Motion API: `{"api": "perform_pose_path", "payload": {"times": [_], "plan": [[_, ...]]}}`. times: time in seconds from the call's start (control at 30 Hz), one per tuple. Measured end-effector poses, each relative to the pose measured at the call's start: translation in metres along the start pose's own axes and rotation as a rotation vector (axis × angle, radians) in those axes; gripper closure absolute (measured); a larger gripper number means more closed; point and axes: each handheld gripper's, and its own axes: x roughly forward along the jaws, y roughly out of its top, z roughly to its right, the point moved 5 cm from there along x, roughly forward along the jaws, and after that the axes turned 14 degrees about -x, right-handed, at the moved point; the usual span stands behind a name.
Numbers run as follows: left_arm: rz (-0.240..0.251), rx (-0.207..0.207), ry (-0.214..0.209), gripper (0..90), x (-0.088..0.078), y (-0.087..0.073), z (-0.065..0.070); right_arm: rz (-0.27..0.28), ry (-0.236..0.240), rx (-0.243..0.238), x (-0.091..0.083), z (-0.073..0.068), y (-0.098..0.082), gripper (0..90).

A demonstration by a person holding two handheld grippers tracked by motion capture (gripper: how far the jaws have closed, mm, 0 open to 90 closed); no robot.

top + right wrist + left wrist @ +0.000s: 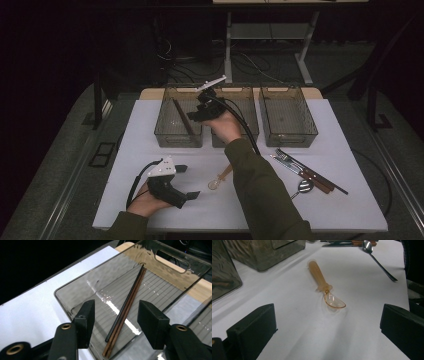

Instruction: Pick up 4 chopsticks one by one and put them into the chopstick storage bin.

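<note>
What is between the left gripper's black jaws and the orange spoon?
Nothing. In the left gripper view, bare white table lies between the open left gripper and the orange plastic spoon.

The chopsticks (126,310) look like dark wood with a smooth, faintly satin finish. They lie in a bin (75,293) of smoky translucent plastic, glossy, its floor ribbed and catching bright glints. The small spoon (325,286) is amber translucent plastic, its bowl clear and shiny, its handle cloudier. The metal spoon (375,257) is polished and mirror-bright. The table cover (362,315) is white, matt and smooth, like paper or thin sheet. Each gripper's jaws are matt black plastic.
</note>
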Motion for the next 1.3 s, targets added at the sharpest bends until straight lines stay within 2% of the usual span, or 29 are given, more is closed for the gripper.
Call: {"api": "perform_pose_path", "payload": {"times": [0.23, 0.5, 0.73, 0.83, 0.97, 1.3], "plan": [[0.000, -0.005, 0.001, 0.0, 0.000, 0.000, 0.000, 0.013, 0.015, -0.038, -0.021, -0.001, -0.010, 42.5], [0.005, -0.006, 0.002, 0.0, 0.000, 0.000, 0.000, 0.018, 0.025, -0.065, -0.047, 0.000, -0.034, 39.3], [0.007, -0.018, 0.010, 0.0, 0.001, -0.001, 0.001, 0.044, 0.018, -0.069, -0.073, 0.001, -0.054, 36.2], [-0.002, -0.005, 0.013, 0.0, 0.000, -0.001, 0.000, 0.054, 0.018, -0.075, -0.082, 0.002, -0.065, 35.4], [-0.003, -0.012, 0.018, 0.0, 0.000, -0.001, -0.001, 0.070, 0.031, -0.061, -0.094, 0.006, -0.081, 34.6], [-0.007, -0.011, 0.027, 0.0, 0.001, -0.002, -0.003, 0.107, 0.010, -0.051, -0.133, 0.016, -0.121, 33.2]]}}
